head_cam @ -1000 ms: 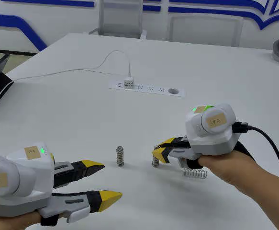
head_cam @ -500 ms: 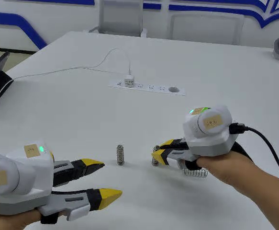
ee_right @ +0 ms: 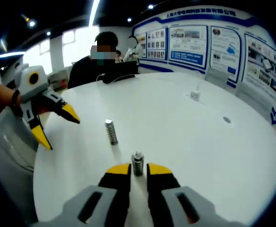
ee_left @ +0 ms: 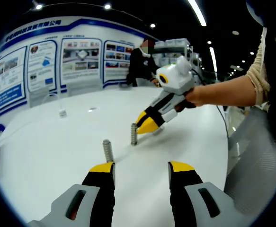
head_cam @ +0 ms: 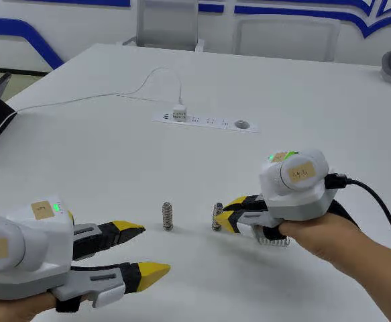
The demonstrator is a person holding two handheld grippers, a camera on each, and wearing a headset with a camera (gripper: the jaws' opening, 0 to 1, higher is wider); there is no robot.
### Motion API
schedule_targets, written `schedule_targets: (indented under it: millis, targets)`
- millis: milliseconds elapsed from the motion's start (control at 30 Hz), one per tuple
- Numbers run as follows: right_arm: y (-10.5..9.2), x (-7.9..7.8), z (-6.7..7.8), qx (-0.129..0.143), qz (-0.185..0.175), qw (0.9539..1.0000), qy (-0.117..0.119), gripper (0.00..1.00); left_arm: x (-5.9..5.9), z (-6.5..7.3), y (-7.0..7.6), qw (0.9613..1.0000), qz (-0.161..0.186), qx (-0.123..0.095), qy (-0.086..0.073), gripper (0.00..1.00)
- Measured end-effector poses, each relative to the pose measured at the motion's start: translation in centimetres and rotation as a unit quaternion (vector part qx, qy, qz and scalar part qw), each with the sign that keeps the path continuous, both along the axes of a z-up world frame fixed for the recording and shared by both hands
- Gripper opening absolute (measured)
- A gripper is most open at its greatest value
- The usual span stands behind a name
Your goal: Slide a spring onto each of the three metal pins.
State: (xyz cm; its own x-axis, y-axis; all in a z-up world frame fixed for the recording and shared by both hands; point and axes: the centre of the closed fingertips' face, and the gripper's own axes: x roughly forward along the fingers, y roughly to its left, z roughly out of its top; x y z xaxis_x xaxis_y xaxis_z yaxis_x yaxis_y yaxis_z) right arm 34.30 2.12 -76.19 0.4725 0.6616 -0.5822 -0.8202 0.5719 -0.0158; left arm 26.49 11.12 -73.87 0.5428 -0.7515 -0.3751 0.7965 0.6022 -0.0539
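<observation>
- the power strip (head_cam: 205, 123) lay flush in the white table (head_cam: 101, 154), with a white plug (head_cam: 180, 113) near its left end.
- on our side of the power strip and well apart from it, the first pin (head_cam: 168, 216) stood upright with a spring coiled around it.
- the second pin (head_cam: 216, 217) stood upright just right of the first, about as far from the power strip. it looked ribbed too, but we could not tell for sure that it carried a spring.
- the right gripper (head_cam: 223, 217) pointed left at the second pin. in the right gripper view its yellow tips sat narrowly apart with that pin between them, and we could not tell whether they pressed on it or merely flanked it.
- a loose spring (head_cam: 273, 239) lay flat on the table under the right gripper's body, partly hidden by the hand (head_cam: 316, 235), and farther from the power strip than both pins.
- the left gripper (head_cam: 151, 249) hovered farthest from the power strip. its jaws were spread wide and held nothing, and its tips pointed towards the first pin.
</observation>
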Motion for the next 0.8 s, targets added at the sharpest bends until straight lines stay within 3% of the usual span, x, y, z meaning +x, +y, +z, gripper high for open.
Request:
schedule_targets:
  millis: [333, 800]
  targets:
    - [-0.5, -1.0, 1.3, -0.003, 0.008, 0.9998, -0.019, 0.15, 0.0, 0.1, -0.1, 1.0000, -0.002, 0.001, -0.001, 0.45]
    - [-1.4, -3.1, 1.9, -0.007, 0.016, 0.9995, -0.028, 0.16, 0.2, 0.3, -0.6, 1.0000, -0.006, -0.001, 0.001, 0.45]
